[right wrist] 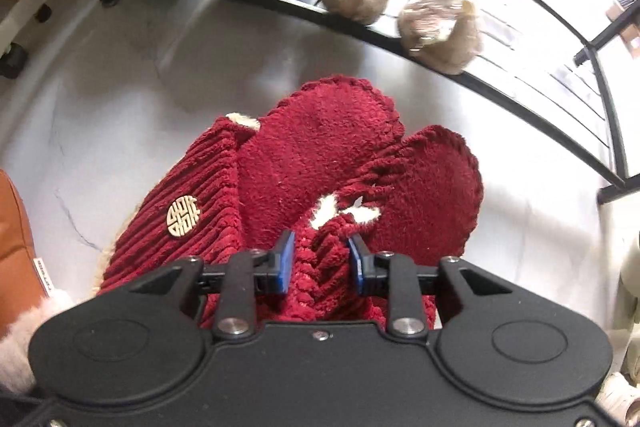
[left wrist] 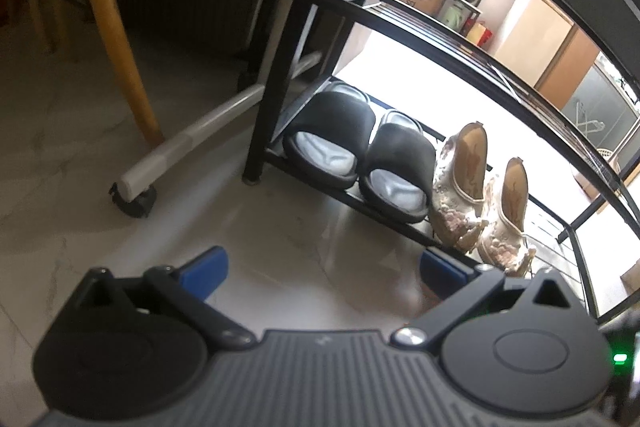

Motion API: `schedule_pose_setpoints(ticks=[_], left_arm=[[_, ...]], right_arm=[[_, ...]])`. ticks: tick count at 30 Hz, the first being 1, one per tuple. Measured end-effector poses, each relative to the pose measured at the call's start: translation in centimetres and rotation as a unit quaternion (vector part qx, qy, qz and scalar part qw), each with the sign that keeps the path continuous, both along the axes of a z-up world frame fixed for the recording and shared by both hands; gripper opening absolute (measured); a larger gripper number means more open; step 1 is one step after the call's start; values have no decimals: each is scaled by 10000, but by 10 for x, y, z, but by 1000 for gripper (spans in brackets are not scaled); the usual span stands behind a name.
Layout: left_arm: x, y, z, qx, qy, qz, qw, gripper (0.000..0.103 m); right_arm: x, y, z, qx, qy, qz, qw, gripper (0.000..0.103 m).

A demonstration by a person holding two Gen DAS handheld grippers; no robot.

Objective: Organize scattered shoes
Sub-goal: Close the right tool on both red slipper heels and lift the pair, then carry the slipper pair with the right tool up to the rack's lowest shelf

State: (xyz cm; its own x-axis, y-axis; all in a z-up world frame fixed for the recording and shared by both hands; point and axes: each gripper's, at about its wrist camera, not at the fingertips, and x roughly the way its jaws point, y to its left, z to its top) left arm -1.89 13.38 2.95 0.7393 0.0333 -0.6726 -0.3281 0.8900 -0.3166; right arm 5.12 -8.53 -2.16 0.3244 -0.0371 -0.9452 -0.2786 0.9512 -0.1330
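- My right gripper point(right wrist: 320, 261), pointing steeply down, has its blue pads pinched on the knitted upper of one of two red slippers point(right wrist: 340, 167); the jaws stand narrow, with bunched fabric between them.
- The red slippers lie over the pale floor point(right wrist: 140, 75), in front of the black shoe rack point(right wrist: 520, 99).
- My left gripper point(left wrist: 324, 269) hangs wide open over bare floor, with nothing between its fingers.
- On the rack's lowest shelf, a pair of black slides point(left wrist: 360, 159) sits side by side, with a pair of cream embroidered heels point(left wrist: 476, 195) just beside them.
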Motion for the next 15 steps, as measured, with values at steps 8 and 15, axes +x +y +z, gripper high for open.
schedule_pose_setpoints(ticks=[8, 15], left_arm=[[0, -4, -5, 174, 126, -39, 9998, 102], [5, -12, -10, 377, 224, -152, 9989, 102]], right_arm=[[9, -66, 20, -80, -660, -555, 9962, 28], [37, -104, 29, -616, -1214, -375, 9900, 28]])
